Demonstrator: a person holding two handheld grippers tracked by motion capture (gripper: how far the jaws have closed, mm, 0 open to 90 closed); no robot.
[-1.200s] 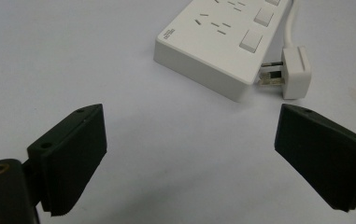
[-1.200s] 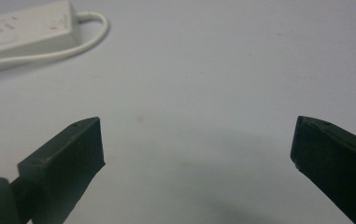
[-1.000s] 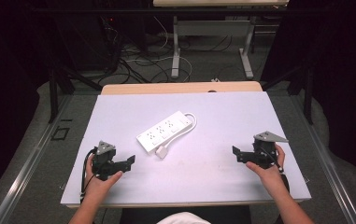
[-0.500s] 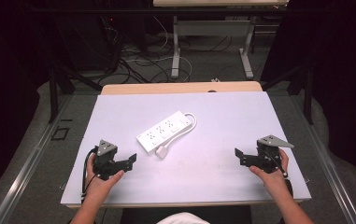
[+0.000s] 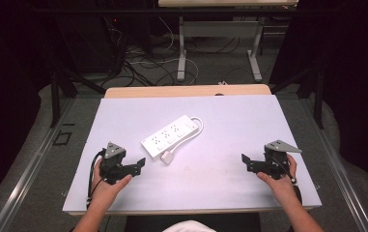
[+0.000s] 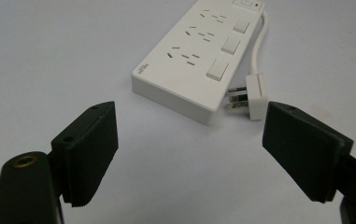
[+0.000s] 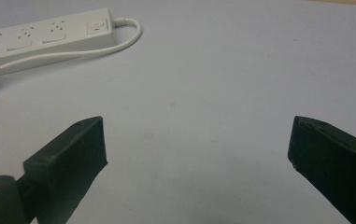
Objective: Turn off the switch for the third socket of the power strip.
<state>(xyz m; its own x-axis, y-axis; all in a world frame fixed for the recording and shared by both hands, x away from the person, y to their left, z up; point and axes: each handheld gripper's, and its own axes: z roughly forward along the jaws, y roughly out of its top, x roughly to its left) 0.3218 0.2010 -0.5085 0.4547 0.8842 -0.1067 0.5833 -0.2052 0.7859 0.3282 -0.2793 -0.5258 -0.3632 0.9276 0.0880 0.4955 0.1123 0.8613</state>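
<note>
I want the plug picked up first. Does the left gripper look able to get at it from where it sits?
Probably yes. The left gripper is open, the plug lies just ahead beside the power strip, and only bare table lies between.

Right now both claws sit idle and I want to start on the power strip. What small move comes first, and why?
Probably ease the left claw forward toward the plug. Its jaws stand wide open, and the plug lies loose on the table just ahead of them, beside the power strip. The right claw, also open, sits much farther away.
</note>
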